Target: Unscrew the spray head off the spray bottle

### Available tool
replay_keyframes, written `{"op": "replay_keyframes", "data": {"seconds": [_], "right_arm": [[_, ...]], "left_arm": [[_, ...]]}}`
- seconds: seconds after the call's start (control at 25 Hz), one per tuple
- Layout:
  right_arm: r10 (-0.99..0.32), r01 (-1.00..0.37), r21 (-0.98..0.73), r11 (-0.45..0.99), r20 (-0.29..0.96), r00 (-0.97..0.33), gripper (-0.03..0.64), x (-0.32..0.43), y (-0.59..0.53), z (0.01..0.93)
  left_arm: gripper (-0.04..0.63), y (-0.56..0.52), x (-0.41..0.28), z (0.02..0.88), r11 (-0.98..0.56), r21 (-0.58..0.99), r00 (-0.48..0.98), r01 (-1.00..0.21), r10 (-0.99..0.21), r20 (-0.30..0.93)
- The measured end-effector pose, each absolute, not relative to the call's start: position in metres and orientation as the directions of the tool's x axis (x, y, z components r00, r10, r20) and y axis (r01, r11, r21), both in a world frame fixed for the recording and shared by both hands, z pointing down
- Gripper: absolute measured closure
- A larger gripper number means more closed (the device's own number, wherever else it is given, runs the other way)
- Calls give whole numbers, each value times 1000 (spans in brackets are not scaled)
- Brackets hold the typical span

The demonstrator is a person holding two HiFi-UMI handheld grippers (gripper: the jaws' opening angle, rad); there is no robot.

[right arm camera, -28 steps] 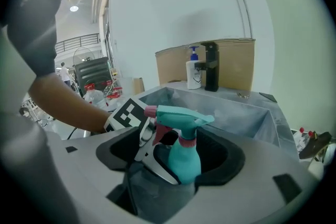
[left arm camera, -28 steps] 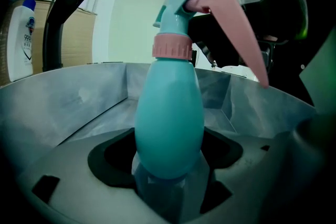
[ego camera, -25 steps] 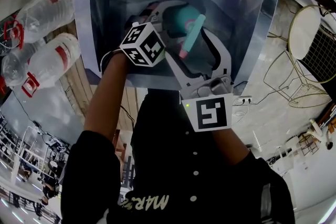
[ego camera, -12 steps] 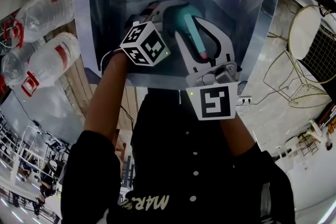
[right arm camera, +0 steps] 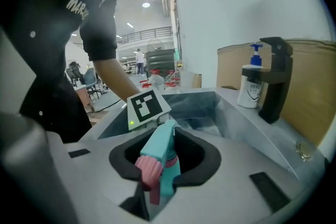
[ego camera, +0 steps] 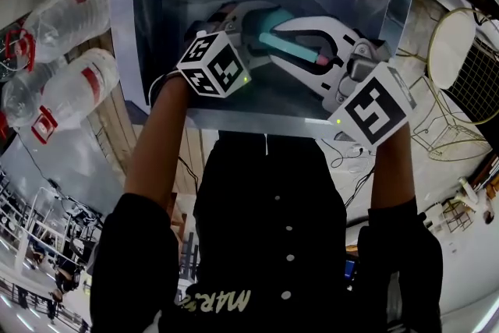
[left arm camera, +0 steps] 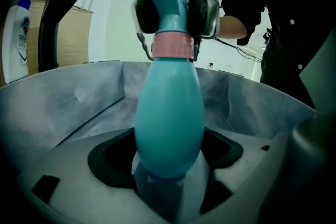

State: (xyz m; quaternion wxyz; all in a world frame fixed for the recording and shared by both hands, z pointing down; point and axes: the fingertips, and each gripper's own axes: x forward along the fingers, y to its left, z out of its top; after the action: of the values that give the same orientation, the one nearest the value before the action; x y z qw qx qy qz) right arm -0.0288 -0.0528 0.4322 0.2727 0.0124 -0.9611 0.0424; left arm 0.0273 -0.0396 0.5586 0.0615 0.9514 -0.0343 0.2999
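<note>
Now, over the sink [ego camera: 156,12], left tool [ego camera: 243,27] clamps the spray bottle [left arm camera: 169,123]; right tool [ego camera: 274,39], just closing, grips the spray head [right arm camera: 161,152].

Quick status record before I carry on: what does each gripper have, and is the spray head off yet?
left gripper: shut on the body of the spray bottle
right gripper: jaws have just been closing; pads now on the spray head, above the pink collar
spray head: not off, collar seated on the bottle neck
setting: both held over the steel sink
</note>
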Motion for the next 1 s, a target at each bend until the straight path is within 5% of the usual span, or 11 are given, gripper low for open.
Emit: {"op": "replay_keyframes", "data": {"seconds": [0.48, 0.76, 1.0], "right_arm": [[-116, -183, -68, 981, 552, -826, 367, -17, -54, 440], [-301, -333, 33, 942, 516, -802, 427, -16, -58, 443], [-284, -318, 18, 948, 498, -819, 452, -20, -56, 442]], "left_arm": [[206, -40, 27, 559, -989, 99, 815, -112, -34, 578], [206, -40, 26, 560, -988, 101, 815, -116, -37, 579], [206, -41, 26, 560, -988, 100, 814, -121, -41, 579]]}}
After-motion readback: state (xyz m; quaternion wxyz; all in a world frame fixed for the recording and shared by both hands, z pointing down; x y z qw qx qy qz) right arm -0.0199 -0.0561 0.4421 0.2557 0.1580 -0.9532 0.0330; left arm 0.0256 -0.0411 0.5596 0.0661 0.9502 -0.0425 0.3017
